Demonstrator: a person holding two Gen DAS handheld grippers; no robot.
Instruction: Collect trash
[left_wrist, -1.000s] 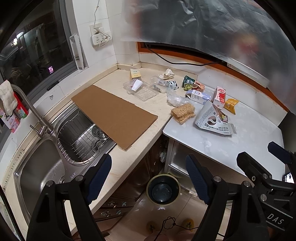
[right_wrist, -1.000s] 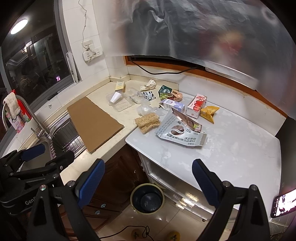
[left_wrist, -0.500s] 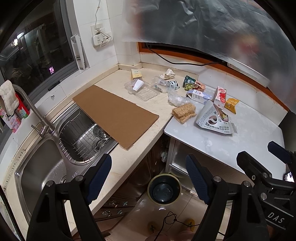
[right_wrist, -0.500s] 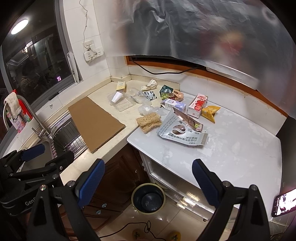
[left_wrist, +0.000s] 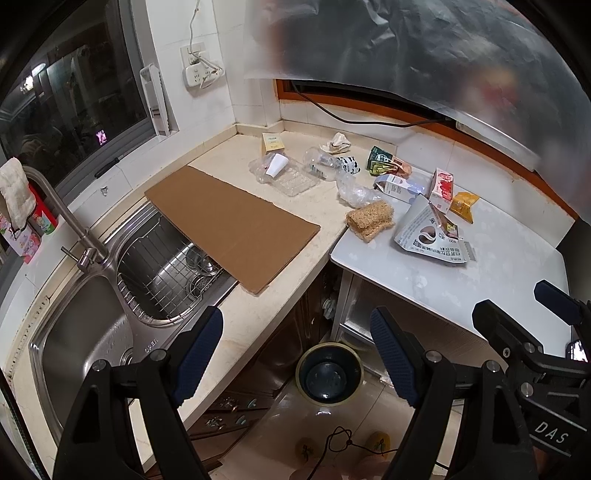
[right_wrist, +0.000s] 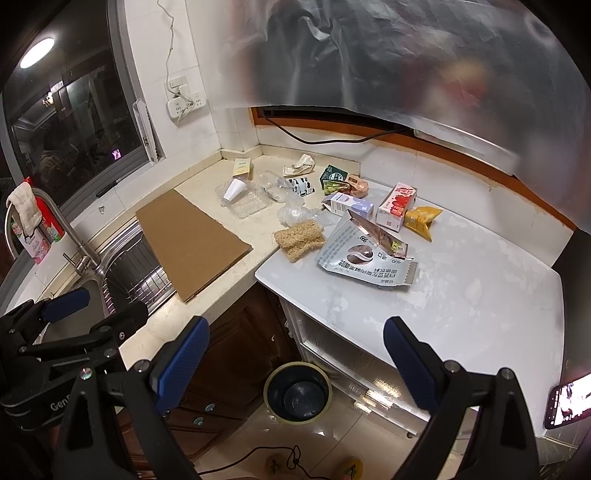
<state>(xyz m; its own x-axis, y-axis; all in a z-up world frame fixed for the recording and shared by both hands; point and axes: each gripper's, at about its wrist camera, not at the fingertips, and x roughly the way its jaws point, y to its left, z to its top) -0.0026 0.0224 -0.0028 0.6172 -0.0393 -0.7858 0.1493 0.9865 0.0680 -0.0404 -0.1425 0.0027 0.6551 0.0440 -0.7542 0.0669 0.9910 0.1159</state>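
Trash lies on the counter corner and white table (left_wrist: 498, 258): a grey foil bag (left_wrist: 424, 232) (right_wrist: 364, 258), a noodle block (left_wrist: 370, 220) (right_wrist: 300, 238), a red carton (left_wrist: 441, 188) (right_wrist: 397, 205), a yellow packet (left_wrist: 463, 205), a white-blue carton (left_wrist: 397, 186), a clear tray with a paper cup (left_wrist: 284, 173) (right_wrist: 243, 197), and a cardboard sheet (left_wrist: 232, 221) (right_wrist: 188, 236). A dark bin (left_wrist: 328, 373) (right_wrist: 297, 393) stands on the floor below. My left gripper (left_wrist: 295, 354) and right gripper (right_wrist: 295, 362) are open and empty, held above the floor, short of the trash.
A steel sink (left_wrist: 92, 332) with a rack and tap (left_wrist: 74, 225) is at left. A phone (right_wrist: 567, 402) lies on the table's right edge. A plastic sheet (left_wrist: 424, 55) hangs overhead. A cable (left_wrist: 343, 443) runs on the floor.
Both views have shifted slightly; the counter and trash sit a little further right and lower in frame. Both grippers stay open and empty.
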